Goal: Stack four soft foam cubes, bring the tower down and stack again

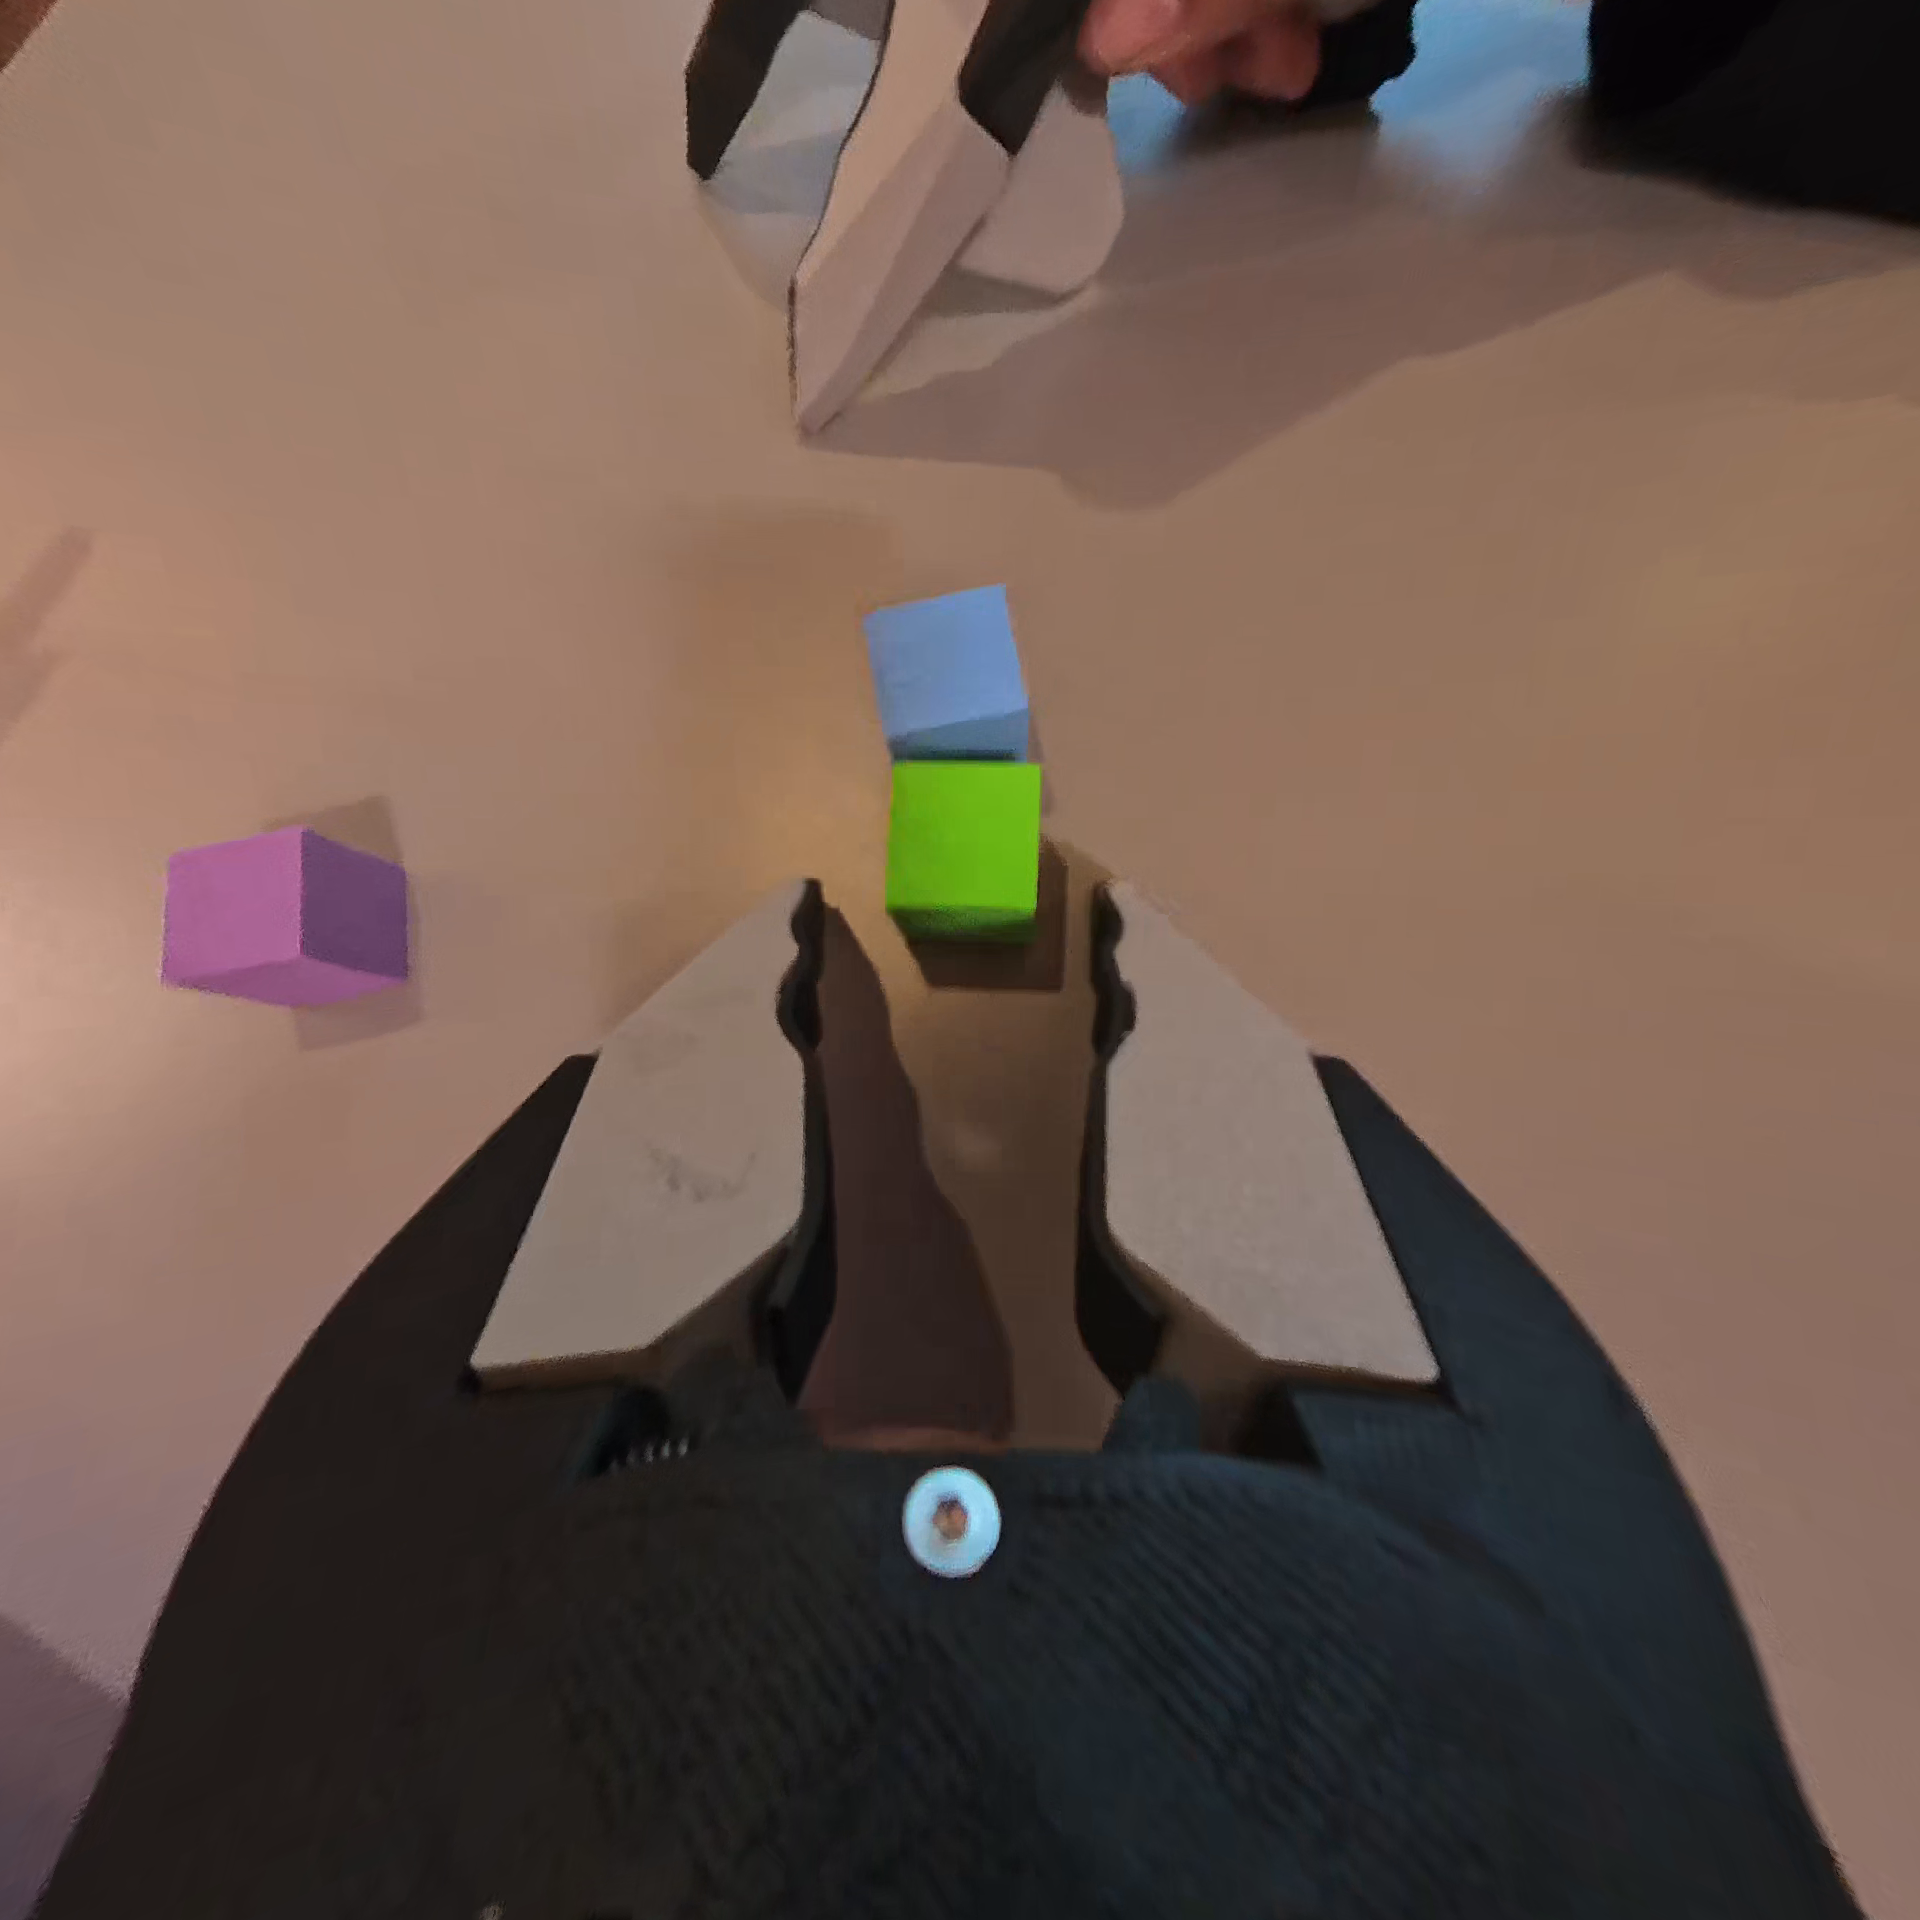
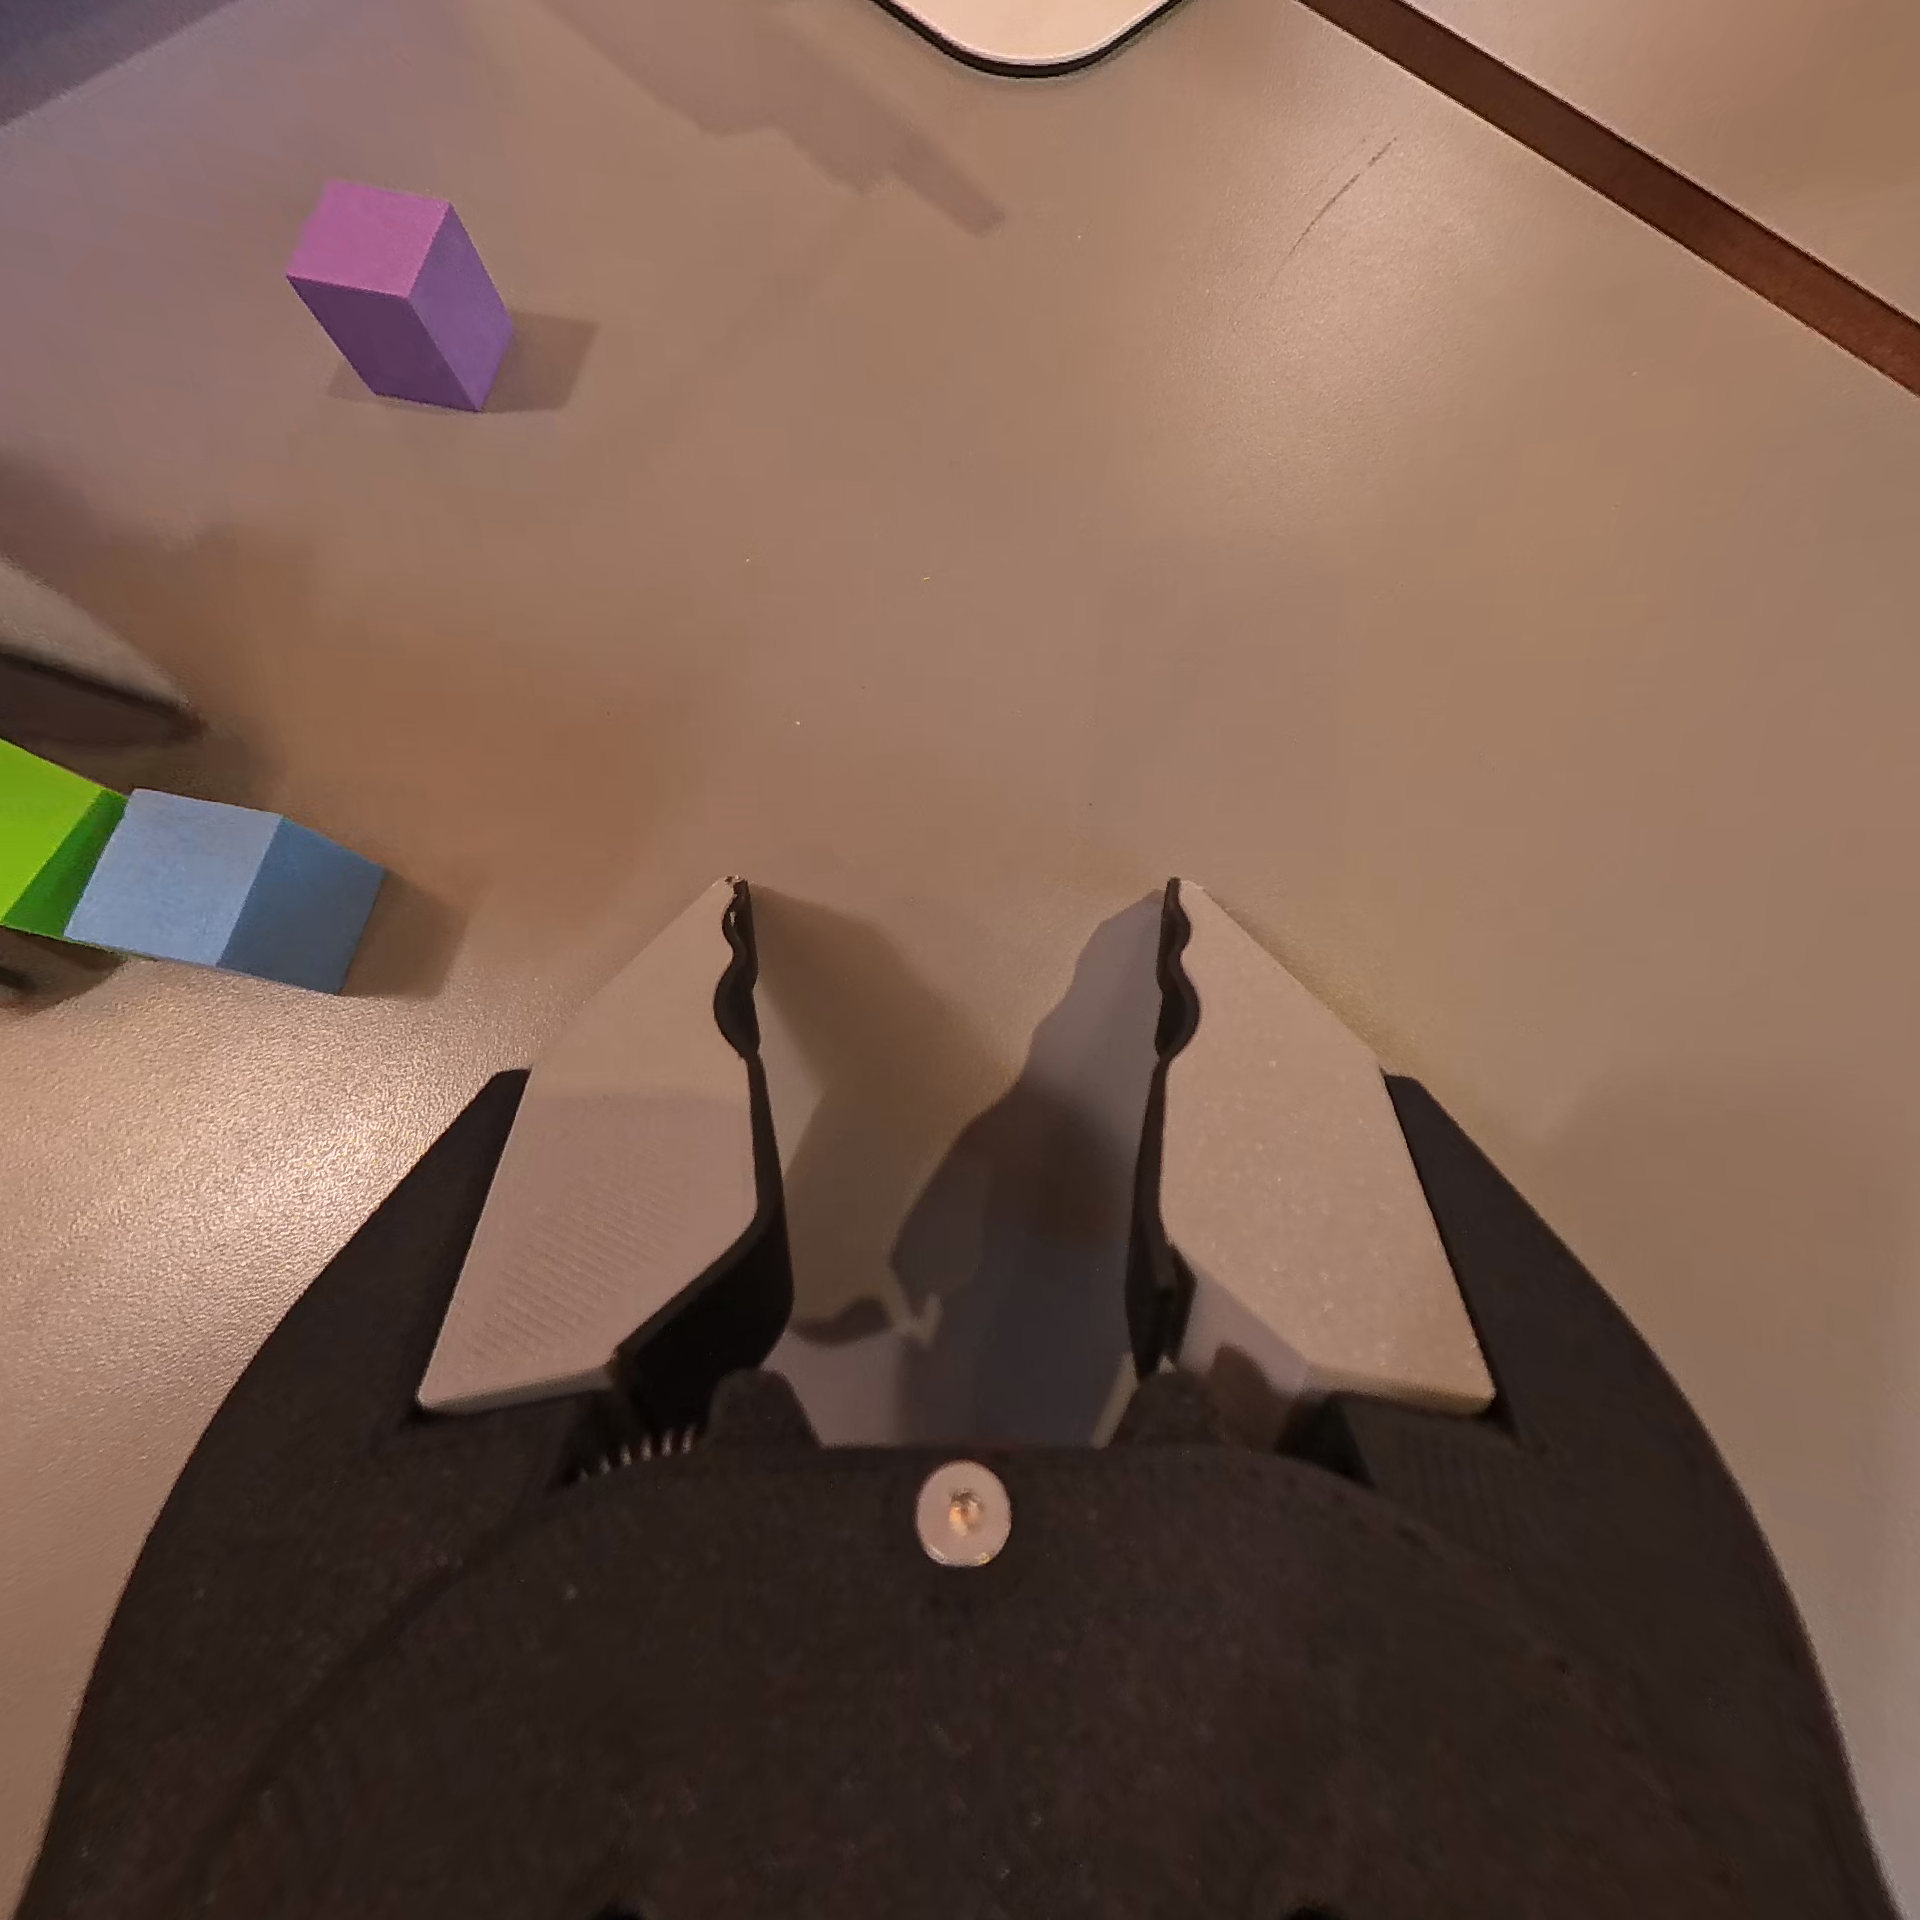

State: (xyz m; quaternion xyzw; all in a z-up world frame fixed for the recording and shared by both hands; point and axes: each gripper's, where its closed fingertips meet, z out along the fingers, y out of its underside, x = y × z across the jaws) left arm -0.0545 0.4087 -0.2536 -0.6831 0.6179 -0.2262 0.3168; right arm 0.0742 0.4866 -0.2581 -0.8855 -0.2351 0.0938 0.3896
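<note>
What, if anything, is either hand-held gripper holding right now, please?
Nothing: the left hand-held gripper is open just short of the green cube, and the right hand-held gripper is open and empty.

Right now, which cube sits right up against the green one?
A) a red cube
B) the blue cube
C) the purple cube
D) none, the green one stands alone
B: the blue cube sits right against the green cube on the table, just ahead of the open left gripper, while the purple cube lies apart, off to the side.
</note>
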